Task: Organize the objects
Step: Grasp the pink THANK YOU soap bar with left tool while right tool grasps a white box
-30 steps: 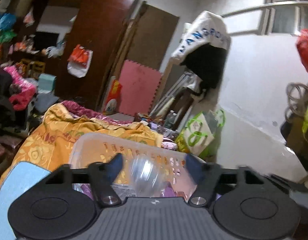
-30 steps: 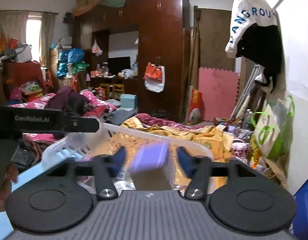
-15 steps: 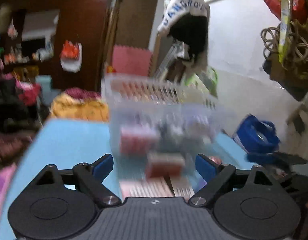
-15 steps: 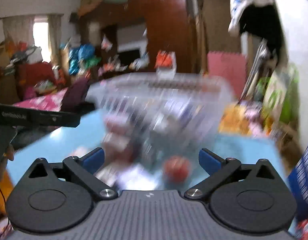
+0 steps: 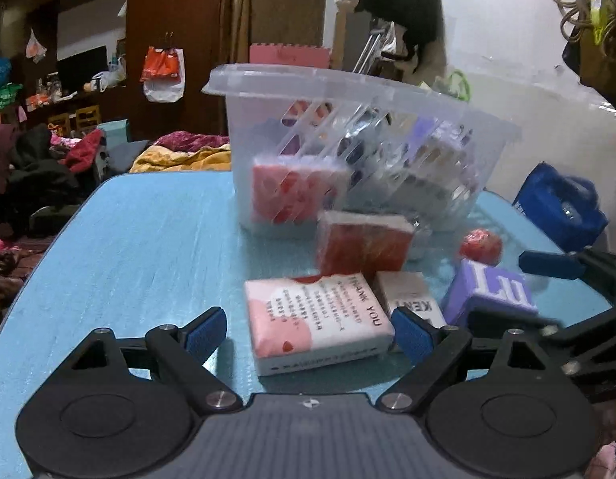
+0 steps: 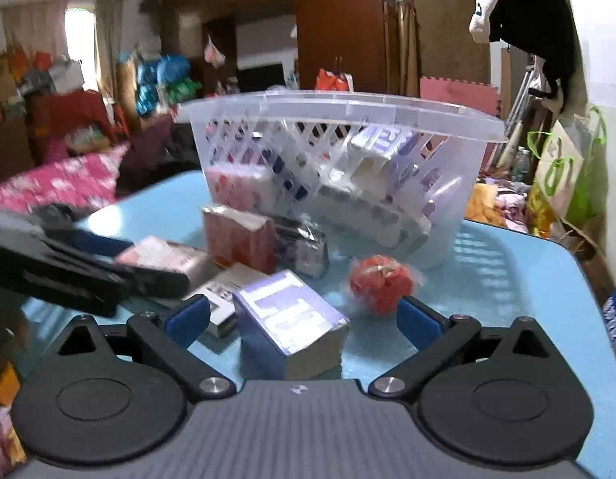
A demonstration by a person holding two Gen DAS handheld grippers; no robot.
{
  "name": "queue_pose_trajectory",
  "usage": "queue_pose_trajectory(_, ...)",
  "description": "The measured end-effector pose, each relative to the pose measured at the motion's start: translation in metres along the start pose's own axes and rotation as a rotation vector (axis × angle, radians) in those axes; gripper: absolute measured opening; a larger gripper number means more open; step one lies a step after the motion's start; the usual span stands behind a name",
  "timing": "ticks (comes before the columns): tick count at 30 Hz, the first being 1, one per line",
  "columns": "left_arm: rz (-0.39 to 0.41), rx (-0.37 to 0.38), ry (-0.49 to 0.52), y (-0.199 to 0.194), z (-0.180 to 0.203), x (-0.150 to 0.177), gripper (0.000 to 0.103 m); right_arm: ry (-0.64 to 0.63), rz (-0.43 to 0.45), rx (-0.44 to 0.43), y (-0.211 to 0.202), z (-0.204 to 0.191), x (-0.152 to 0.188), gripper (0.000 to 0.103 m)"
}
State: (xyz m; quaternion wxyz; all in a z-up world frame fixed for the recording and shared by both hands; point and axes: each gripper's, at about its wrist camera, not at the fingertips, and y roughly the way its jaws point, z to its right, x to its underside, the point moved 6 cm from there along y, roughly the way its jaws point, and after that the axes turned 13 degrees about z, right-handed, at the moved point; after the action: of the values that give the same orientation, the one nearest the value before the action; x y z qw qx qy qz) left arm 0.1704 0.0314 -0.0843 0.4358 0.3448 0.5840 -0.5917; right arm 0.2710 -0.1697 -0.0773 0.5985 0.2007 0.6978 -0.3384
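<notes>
A clear slotted basket (image 5: 347,92) (image 6: 339,107) holding several packs stands on the blue table (image 5: 128,259). In front of it lie a pink "THANK YOU" pack (image 5: 315,319), a red pack (image 5: 363,243), a white box (image 5: 407,299), a purple box (image 5: 491,287) (image 6: 292,319) and a red ball (image 5: 479,245) (image 6: 379,283). My left gripper (image 5: 308,331) is open low over the table, with the pink pack lying between its fingers. The jaws of my right gripper (image 6: 304,319) are closing around the purple box, and the pads stand clear of it.
A silver packet (image 6: 304,247) lies by the basket's foot. A blue bag (image 5: 559,207) sits off the table's right edge and a green-printed bag (image 6: 563,167) stands behind it. Beds heaped with clothes lie to the left. The table's left half is bare.
Both grippers were above the basket, one with a clear wrapped thing and one with a purple box between its fingers. Both have dropped to the table in front of it with jaws spread wide.
</notes>
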Motion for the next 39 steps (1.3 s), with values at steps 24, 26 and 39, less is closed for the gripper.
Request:
queue_pose_trajectory(24,0.062,-0.050,0.040,0.002,0.001,-0.006,0.079,0.141,0.067,-0.116,-0.011,0.008,0.002,0.047)
queue_pose_trajectory(26,0.060,-0.032,0.036,0.003,0.002,-0.007,0.079,0.135,0.072,-0.110,-0.010,0.008,0.001,0.046)
queue_pose_trajectory(39,0.115,0.051,-0.019,-0.005,0.002,-0.002,0.079,0.116,0.155,-0.101,-0.018,0.008,-0.002,0.046)
